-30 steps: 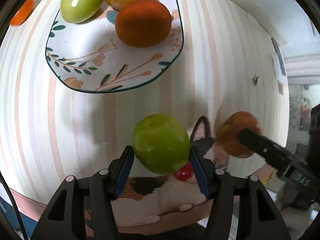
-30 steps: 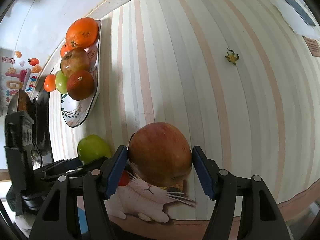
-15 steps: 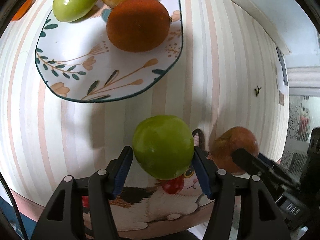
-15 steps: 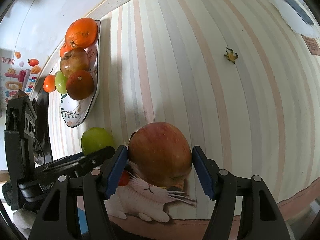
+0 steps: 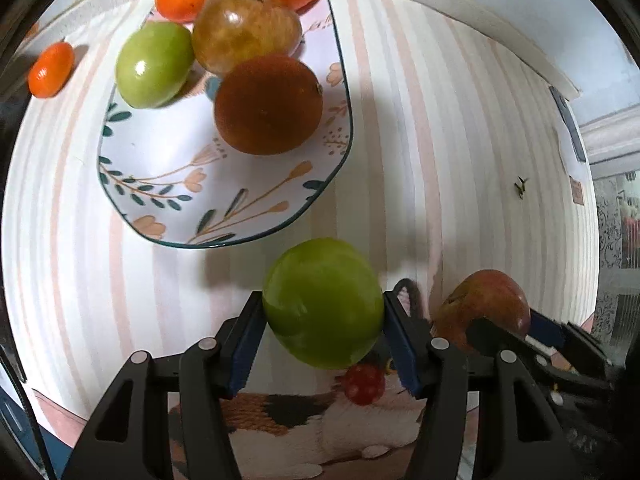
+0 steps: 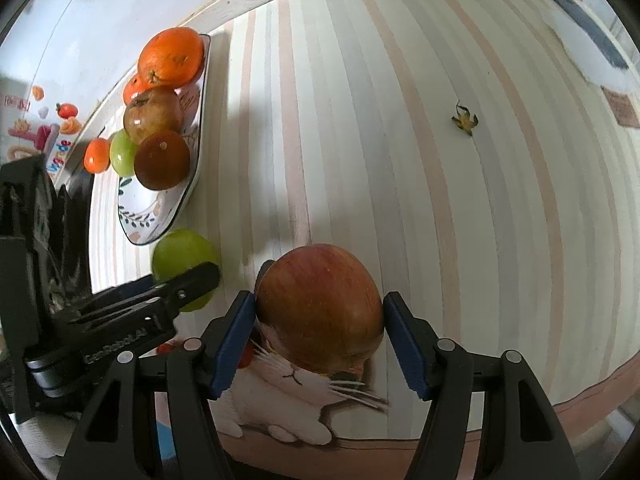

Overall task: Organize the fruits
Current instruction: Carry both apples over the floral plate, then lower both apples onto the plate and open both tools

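Observation:
My left gripper (image 5: 323, 328) is shut on a green apple (image 5: 323, 302) and holds it just short of the near rim of a floral plate (image 5: 168, 168). The plate holds another green apple (image 5: 154, 65), a dark orange (image 5: 268, 104), a brownish apple (image 5: 244, 28) and two oranges at its far end. My right gripper (image 6: 320, 330) is shut on a red apple (image 6: 320, 306) above the striped cloth; that apple also shows in the left wrist view (image 5: 486, 300). The left gripper with its green apple (image 6: 180, 254) appears in the right wrist view.
A small tangerine (image 5: 51, 69) lies on the cloth left of the plate. A dried fruit stem (image 6: 464, 119) lies on the cloth at the far right. A cat picture is printed at the cloth's near edge (image 6: 304, 396). A wall runs behind the plate.
My left gripper has carried the green apple forward, closer to the plate's near rim, and more of the plate's fruit has come into view. The right gripper and red apple have stayed put.

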